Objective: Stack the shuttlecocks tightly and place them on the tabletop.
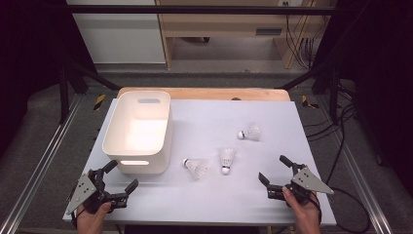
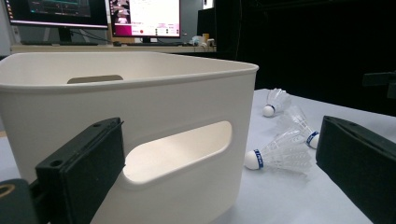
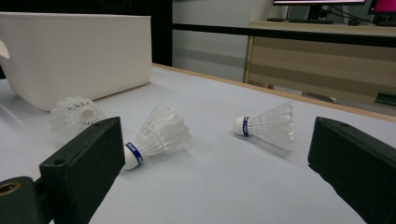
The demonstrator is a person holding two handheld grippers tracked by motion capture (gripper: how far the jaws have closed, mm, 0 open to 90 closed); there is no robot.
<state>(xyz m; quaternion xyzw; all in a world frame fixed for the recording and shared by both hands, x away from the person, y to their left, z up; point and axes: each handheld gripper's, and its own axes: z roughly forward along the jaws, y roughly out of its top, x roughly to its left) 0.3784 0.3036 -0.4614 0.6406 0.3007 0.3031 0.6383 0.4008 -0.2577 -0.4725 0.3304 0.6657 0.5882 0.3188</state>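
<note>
Left hand-held gripper (image 1: 120,177) and right hand-held gripper (image 1: 272,170) sit at the near edge of the bench (image 1: 253,195), jaws spread wide on both, nothing between them. White bin (image 1: 138,131) stands upright on the bench's left half, just ahead of the left hand-held gripper. Three shuttlecocks lie loose right of it: near shuttlecock (image 1: 195,168) just beside the bin, middle shuttlecock (image 1: 226,160) next, far shuttlecock (image 1: 250,132) toward the back, all apart from each other and ahead of the right hand-held gripper.

The shuttlecocks (image 1: 227,160) are showing white feathers and blue-banded corks. The bin (image 1: 138,131) is looking cream-white, the table (image 1: 209,195) pale grey.
</note>
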